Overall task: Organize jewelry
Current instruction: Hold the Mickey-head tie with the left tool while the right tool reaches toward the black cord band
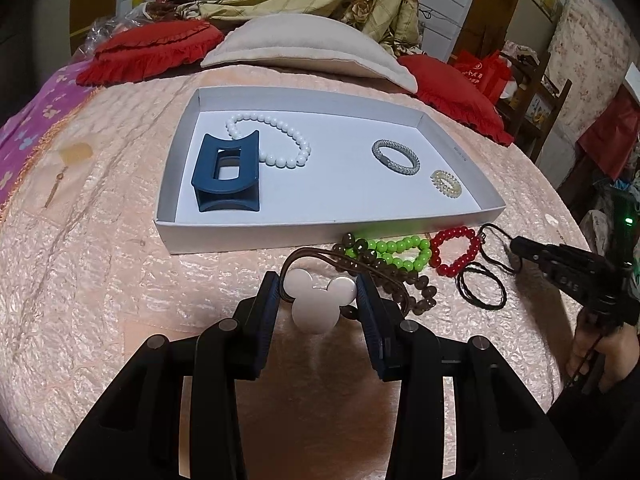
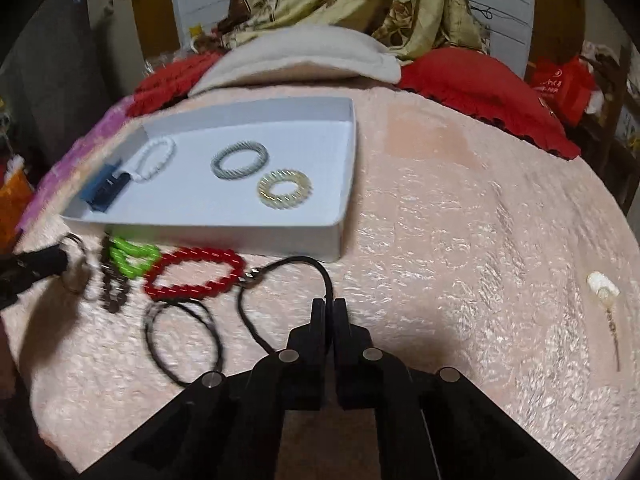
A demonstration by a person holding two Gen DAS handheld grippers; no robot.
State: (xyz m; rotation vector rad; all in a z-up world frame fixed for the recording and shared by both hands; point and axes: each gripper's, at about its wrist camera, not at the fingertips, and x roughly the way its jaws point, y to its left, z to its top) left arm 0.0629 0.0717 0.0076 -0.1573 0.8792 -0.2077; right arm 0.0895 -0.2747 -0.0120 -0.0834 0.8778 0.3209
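Observation:
A white shallow box [image 1: 256, 230] [image 2: 336, 236] on the pink bedspread holds a blue hair claw [image 1: 226, 172], a white bead bracelet [image 1: 280, 140], a silver braided bracelet [image 1: 396, 155] and a pale coil hair tie [image 1: 445, 183]. In front of the box lie green [image 1: 396, 254], red [image 1: 456, 250] and brown [image 1: 416, 284] bead bracelets and black cords [image 1: 482, 286]. My left gripper [image 1: 317, 292] is shut on a mouse-head pendant [image 1: 318, 300] with a brown cord. My right gripper [image 2: 329, 306] is shut on a black cord necklace [image 2: 304, 264].
A beige pillow [image 1: 304, 46] and red cushions [image 1: 148, 50] lie behind the box. A small earring with a pale stone [image 2: 604, 288] lies on the bedspread to the right, and another [image 1: 74, 156] to the left.

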